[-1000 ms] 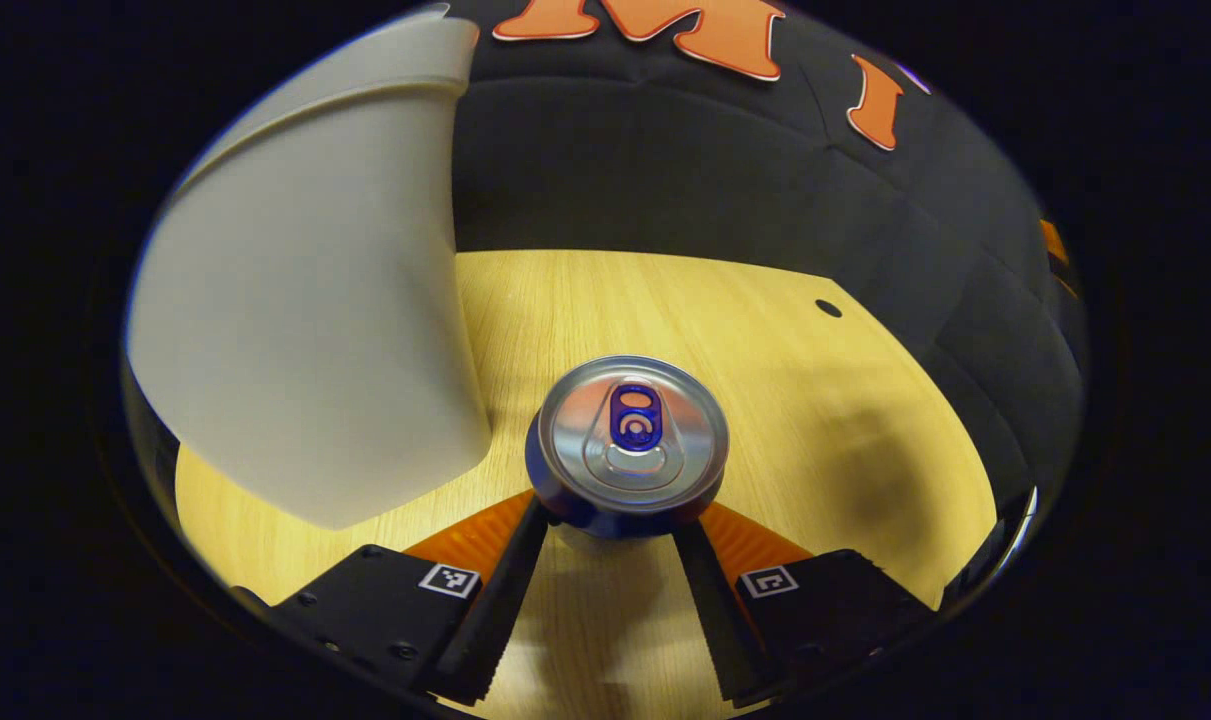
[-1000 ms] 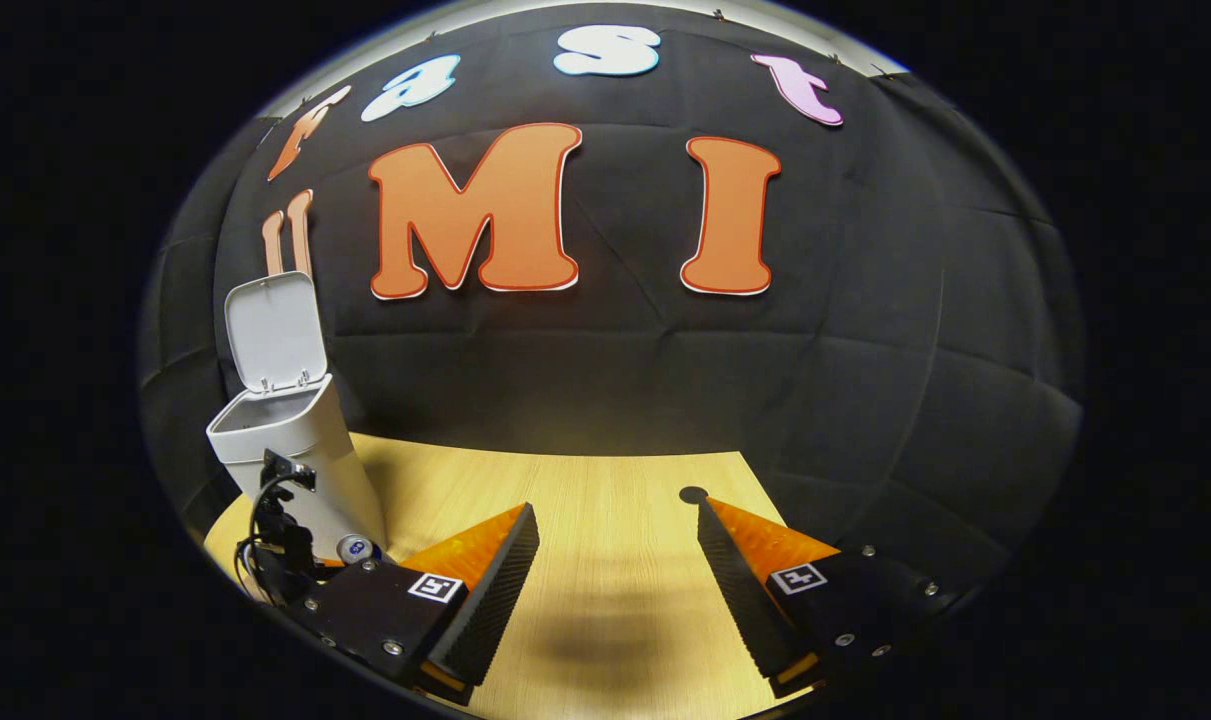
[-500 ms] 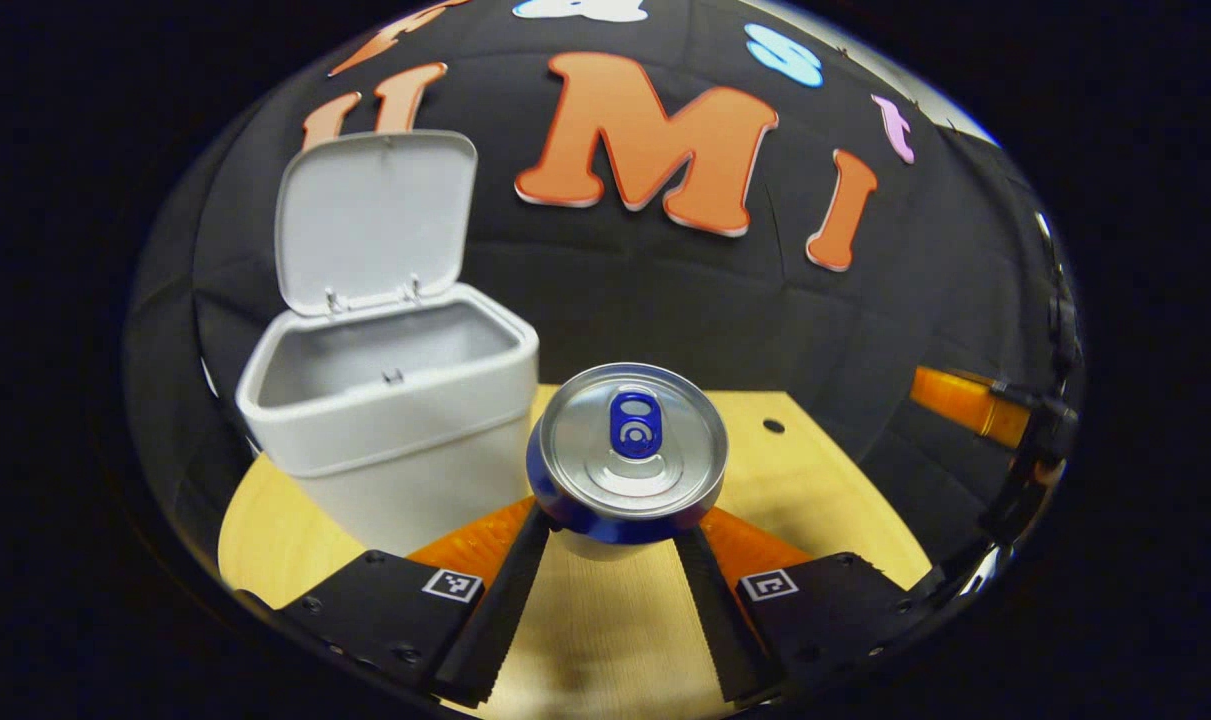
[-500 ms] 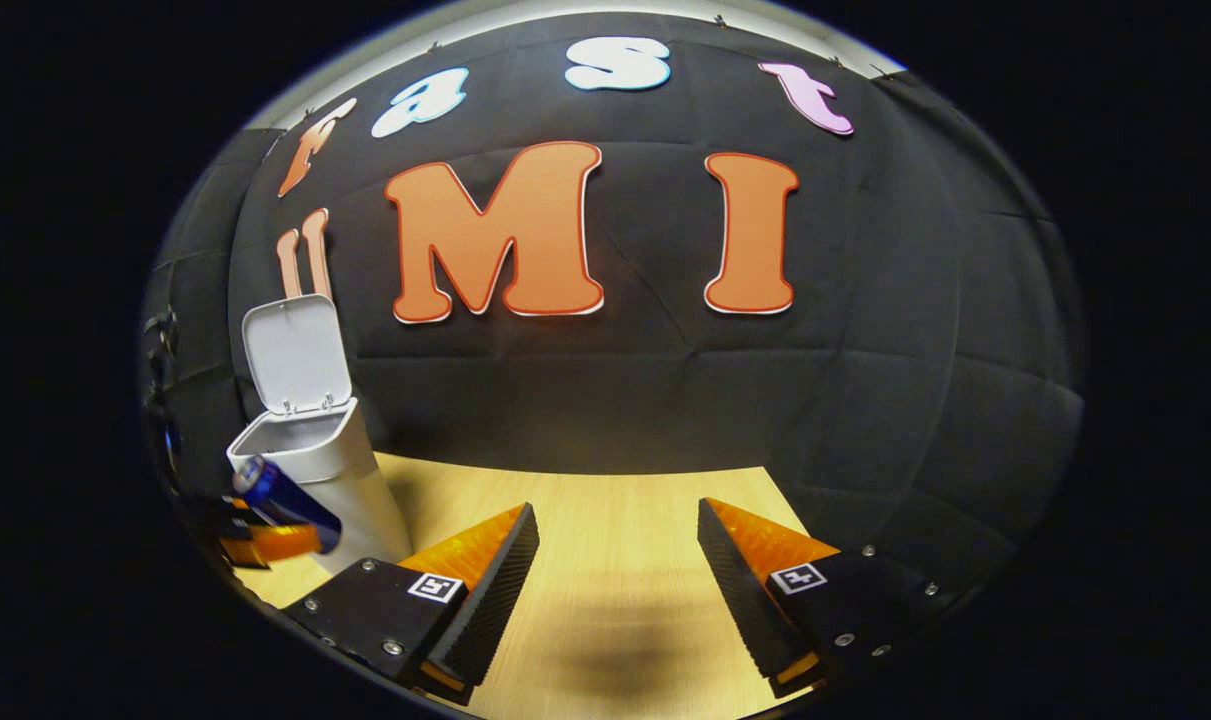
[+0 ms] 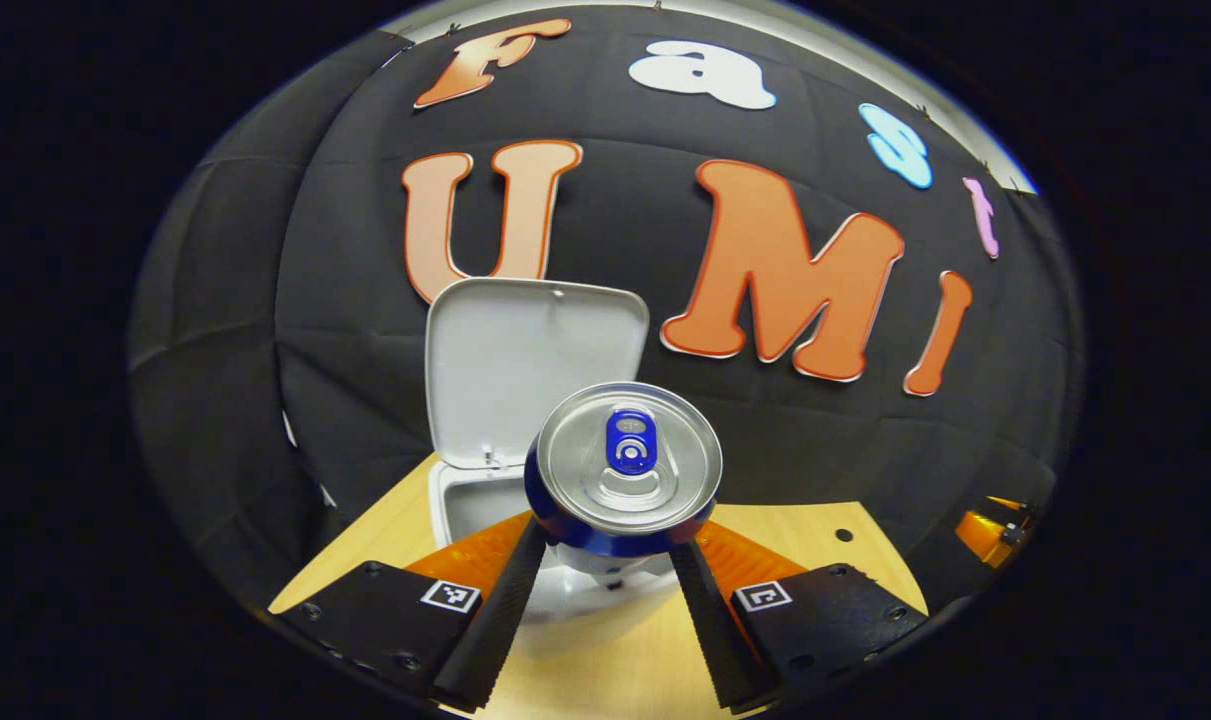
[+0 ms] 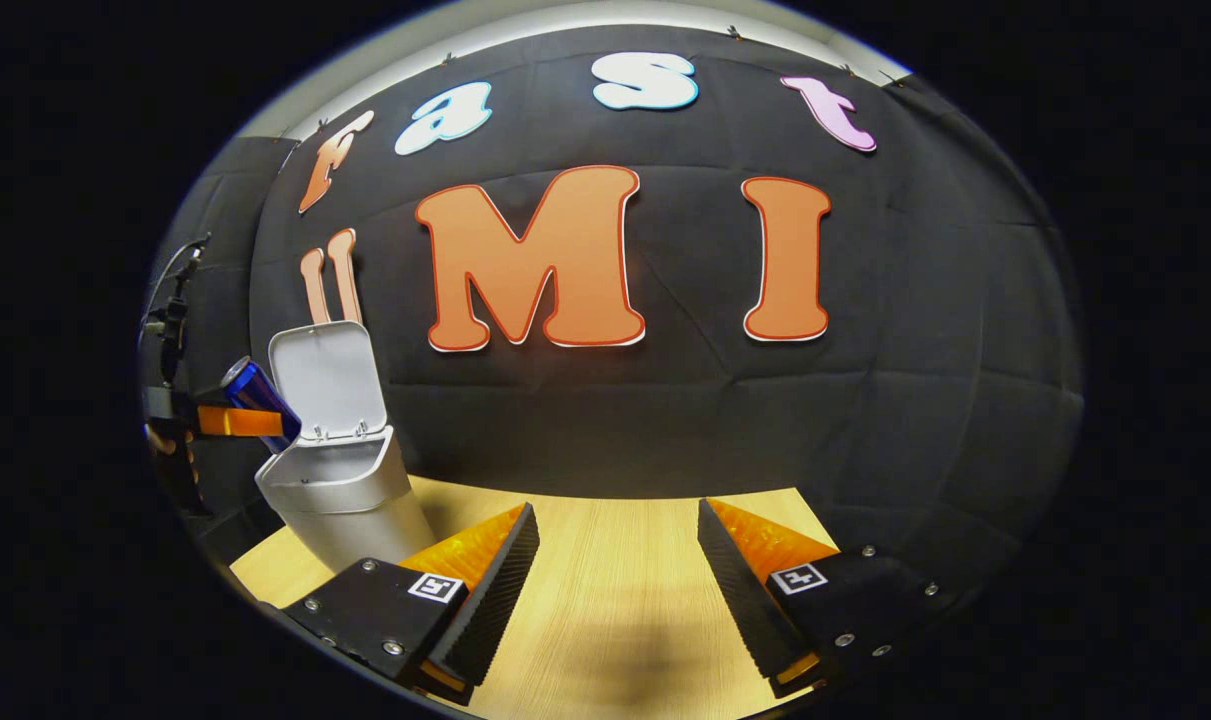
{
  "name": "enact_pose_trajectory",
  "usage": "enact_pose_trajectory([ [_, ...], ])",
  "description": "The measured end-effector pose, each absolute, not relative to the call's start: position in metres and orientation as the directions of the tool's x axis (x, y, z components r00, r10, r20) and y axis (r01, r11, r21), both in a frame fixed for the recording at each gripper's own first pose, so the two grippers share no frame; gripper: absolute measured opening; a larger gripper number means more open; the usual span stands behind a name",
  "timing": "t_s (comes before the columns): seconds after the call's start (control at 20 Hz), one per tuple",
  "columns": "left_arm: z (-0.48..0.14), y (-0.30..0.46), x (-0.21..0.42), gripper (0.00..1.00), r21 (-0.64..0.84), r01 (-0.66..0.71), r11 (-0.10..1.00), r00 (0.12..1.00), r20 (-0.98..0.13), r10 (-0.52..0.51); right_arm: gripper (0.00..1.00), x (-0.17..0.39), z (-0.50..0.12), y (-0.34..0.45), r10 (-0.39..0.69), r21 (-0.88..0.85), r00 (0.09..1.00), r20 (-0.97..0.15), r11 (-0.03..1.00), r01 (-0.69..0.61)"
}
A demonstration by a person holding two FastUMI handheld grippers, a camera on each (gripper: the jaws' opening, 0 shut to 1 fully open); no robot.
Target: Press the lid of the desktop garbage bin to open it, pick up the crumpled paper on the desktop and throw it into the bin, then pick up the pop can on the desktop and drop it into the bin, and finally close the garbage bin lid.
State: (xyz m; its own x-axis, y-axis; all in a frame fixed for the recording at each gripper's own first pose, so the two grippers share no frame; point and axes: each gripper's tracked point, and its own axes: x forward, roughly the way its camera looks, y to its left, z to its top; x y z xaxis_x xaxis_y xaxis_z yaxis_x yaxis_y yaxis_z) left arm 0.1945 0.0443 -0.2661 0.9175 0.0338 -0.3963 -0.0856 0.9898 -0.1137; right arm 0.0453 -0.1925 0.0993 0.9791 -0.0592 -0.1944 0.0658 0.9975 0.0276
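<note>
A blue pop can with a silver top is clamped between the fingers of my left gripper, held in the air just in front of the white bin. The bin's lid stands open and upright behind it. In the right gripper view the same can hangs tilted beside the open lid, above the bin's left rim, with the left gripper holding it. My right gripper stands open over the wooden table with nothing between its fingers.
The light wooden table runs to the black cloth wall behind. A small dark hole marks the tabletop at the right. The bin stands near the table's left end in the right gripper view.
My left gripper has lifted the can off the table, up past the bin's side to the height of its opening. The right gripper has stayed open and nearly still.
</note>
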Motion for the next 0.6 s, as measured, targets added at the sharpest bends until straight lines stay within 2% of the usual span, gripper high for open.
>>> enact_pose_trajectory([
  [0.05, -0.278, 0.05, 0.198, 0.77, -0.108, -0.094, 0.99, 0.901, -0.431, 0.039, 1.0, 0.045, 0.098, -0.194, -0.064, 0.027, 0.978, -0.197, 0.997, 0.071],
  [0.1, -0.29, 0.051, 0.206, 0.77, -0.102, -0.089, 0.991, 0.883, -0.469, 0.031, 0.95, 0.044, 0.098, -0.195, -0.071, 0.026, 0.977, -0.201, 0.997, 0.078],
  [0.3, -0.333, 0.047, 0.208, 0.82, -0.098, -0.098, 0.99, 0.797, -0.603, 0.019, 0.95, 0.038, 0.096, -0.206, -0.11, 0.017, 0.972, -0.21, 0.993, 0.116],
  [0.4, -0.333, 0.043, 0.214, 0.86, -0.142, -0.097, 0.985, 0.811, -0.585, -0.005, 0.95, 0.035, 0.093, -0.211, -0.128, 0.017, 0.968, -0.218, 0.991, 0.135],
  [0.5, -0.329, 0.042, 0.212, 0.95, -0.16, -0.095, 0.983, 0.828, -0.56, -0.011, 0.95, 0.034, 0.091, -0.215, -0.139, 0.022, 0.964, -0.227, 0.989, 0.148],
  [0.55, -0.325, 0.044, 0.211, 0.96, -0.16, -0.096, 0.983, 0.838, -0.545, -0.007, 1.0, 0.033, 0.09, -0.216, -0.143, 0.024, 0.963, -0.23, 0.988, 0.152],
  [0.6, -0.319, 0.043, 0.209, 0.96, -0.17, -0.095, 0.981, 0.849, -0.529, -0.01, 1.0, 0.033, 0.09, -0.215, -0.143, 0.026, 0.962, -0.231, 0.988, 0.153],
])
